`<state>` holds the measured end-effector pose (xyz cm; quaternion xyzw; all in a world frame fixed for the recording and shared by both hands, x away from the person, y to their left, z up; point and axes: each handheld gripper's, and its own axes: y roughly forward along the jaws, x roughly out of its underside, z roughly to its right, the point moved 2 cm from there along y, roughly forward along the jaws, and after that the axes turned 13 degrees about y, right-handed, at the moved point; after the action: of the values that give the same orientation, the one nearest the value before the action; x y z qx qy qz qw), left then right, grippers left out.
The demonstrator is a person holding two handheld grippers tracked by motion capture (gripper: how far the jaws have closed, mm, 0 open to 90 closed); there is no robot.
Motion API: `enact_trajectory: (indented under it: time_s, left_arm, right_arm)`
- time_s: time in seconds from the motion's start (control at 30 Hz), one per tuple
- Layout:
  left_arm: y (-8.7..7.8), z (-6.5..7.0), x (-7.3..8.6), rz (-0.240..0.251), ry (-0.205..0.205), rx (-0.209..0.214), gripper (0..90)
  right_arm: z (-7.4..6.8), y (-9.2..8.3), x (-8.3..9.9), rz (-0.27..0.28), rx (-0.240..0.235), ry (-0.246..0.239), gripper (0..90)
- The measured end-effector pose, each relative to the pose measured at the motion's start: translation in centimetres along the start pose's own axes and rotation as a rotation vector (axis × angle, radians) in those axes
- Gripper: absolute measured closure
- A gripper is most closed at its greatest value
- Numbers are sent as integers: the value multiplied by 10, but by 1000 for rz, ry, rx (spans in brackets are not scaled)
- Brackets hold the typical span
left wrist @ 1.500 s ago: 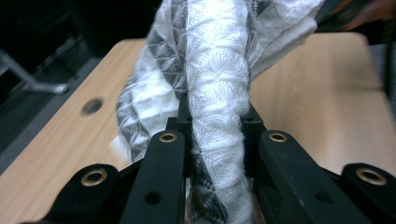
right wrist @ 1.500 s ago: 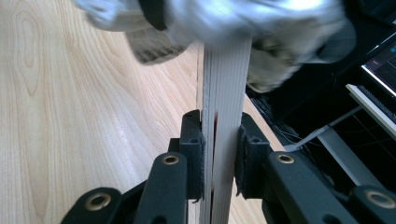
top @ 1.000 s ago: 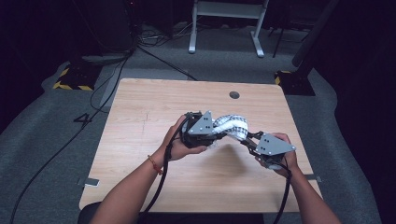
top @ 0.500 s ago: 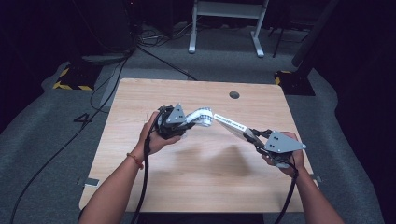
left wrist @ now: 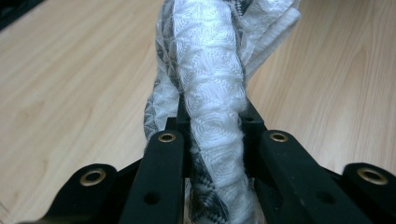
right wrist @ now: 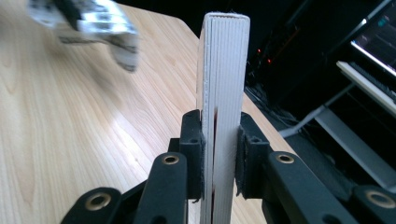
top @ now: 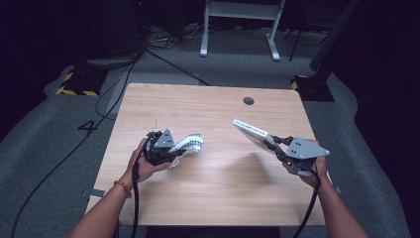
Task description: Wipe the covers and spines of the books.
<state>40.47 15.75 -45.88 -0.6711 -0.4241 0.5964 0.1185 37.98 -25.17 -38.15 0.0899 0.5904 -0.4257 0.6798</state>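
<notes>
A white patterned cloth (top: 190,144) hangs bunched from my left gripper (top: 171,151), low over the left half of the wooden table (top: 208,109). In the left gripper view the cloth (left wrist: 210,93) is squeezed between the jaws of the gripper (left wrist: 212,121), which is shut on it. My right gripper (top: 275,146) is shut on a thin white book-like pad (top: 252,134), held tilted above the table's right side. In the right gripper view the pad (right wrist: 224,70) stands edge-on between the jaws of the gripper (right wrist: 219,135), and the blurred cloth (right wrist: 88,23) shows far off.
A dark round hole (top: 248,100) sits near the table's far edge. On the floor beyond stand a white frame (top: 237,25) and loose cables (top: 124,74). Yellow-black marked blocks (top: 74,84) lie at the far left.
My left gripper has drawn the cloth leftward and down, away from the pad it was touching. The two grippers now stand well apart. The right gripper has hardly shifted.
</notes>
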Motion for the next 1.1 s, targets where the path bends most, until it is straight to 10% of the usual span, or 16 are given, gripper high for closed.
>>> enact_trajectory:
  time_s: [0.23,0.63,0.77,1.1]
  left_arm:
    - [-1,7,26,-21,-36,17,708]
    - [15,10,27,-18,-86,79,414]
    - [11,11,22,14,-109,92,244]
    - [-8,17,27,12,-140,53,222]
  right_arm:
    - [15,-6,17,-65,104,-12,764]
    - [21,3,40,-166,185,-81,764]
    - [16,9,41,-183,200,-127,764]
    - [-16,31,48,-231,152,-256,738]
